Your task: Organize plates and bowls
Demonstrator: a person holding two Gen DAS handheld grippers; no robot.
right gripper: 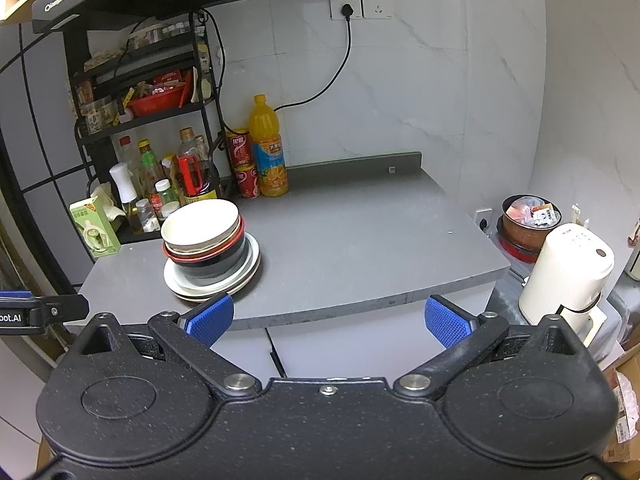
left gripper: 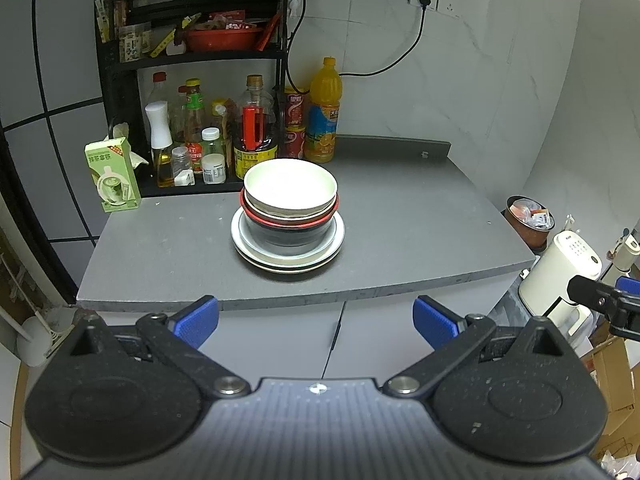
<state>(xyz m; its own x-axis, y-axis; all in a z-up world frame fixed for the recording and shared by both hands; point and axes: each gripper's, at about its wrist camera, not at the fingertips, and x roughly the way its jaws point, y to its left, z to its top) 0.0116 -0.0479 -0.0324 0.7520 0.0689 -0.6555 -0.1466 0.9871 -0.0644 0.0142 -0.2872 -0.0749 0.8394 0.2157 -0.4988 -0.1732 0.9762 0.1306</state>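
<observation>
White bowl (left gripper: 290,186) beyond gaping left gripper (left gripper: 316,322)

The left gripper (left gripper: 316,322) hangs level off the counter's near edge, its blue-padded fingers (left gripper: 196,320) spread wide with nothing between them. The right gripper (right gripper: 328,320) sits alongside at the same near edge, likewise spread wide and empty.
</observation>
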